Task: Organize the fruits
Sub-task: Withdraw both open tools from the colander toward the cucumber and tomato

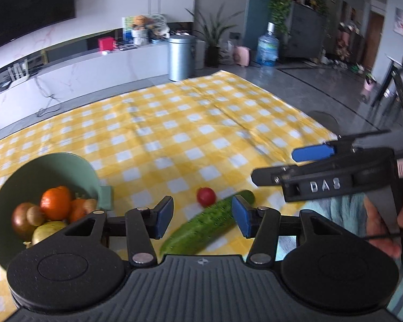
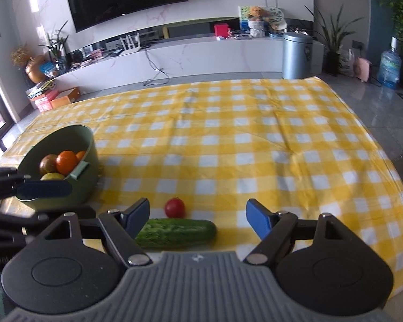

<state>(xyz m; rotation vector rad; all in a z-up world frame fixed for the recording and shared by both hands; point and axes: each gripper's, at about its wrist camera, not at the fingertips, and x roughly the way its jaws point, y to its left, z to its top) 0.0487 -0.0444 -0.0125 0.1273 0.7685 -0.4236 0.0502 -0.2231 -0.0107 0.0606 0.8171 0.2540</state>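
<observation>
Both the left gripper (image 1: 202, 217) and right gripper (image 2: 198, 218) are open and empty; the cucumber (image 2: 174, 233), at 6 o'clock from the tomato (image 2: 175, 207), looks firm and bumpy, so grab its middle.

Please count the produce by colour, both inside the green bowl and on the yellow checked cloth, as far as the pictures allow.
Orange: 2, in the green bowl, first orange, second
Brown: 3, largest
Yellow-green: 1
Red: 1, tomato on the cloth
Green: 1, cucumber
Total: 8 visible; the bowl may hide more.
</observation>
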